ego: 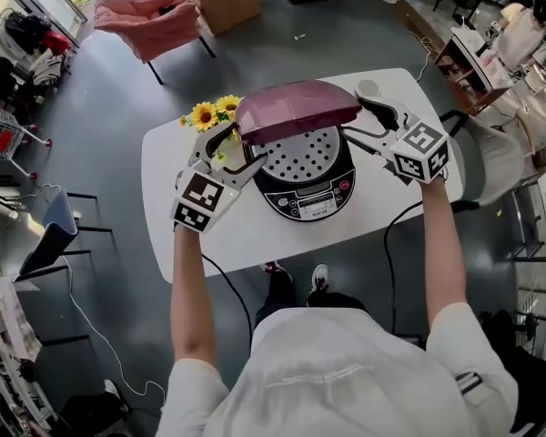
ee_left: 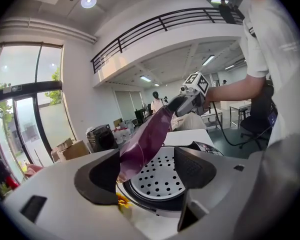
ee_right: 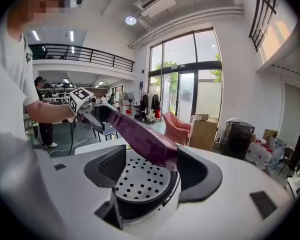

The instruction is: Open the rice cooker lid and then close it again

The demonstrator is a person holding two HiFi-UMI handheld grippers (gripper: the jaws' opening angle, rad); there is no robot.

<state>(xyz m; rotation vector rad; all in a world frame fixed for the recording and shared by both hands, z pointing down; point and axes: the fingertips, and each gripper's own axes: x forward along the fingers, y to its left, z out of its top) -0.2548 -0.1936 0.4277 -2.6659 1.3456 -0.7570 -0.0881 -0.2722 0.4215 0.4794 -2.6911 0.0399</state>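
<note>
A dark rice cooker (ego: 310, 196) stands in the middle of the white table (ego: 246, 239). Its purple lid (ego: 296, 109) is half raised and tilts over a perforated steam plate (ego: 305, 153). My left gripper (ego: 241, 146) is at the lid's left edge and my right gripper (ego: 364, 122) at its right edge. In the left gripper view the lid (ee_left: 145, 139) passes between widely spread jaws near the left pad, with my left gripper (ee_left: 150, 171) open. In the right gripper view the lid (ee_right: 140, 136) also runs between spread jaws of my right gripper (ee_right: 151, 176), unpinched.
Yellow sunflowers (ego: 209, 112) stand at the table's back left, close to my left gripper. A small white round object (ego: 369, 87) lies at the back right. A pink chair (ego: 150, 16) is behind the table, and cables hang off the front edge.
</note>
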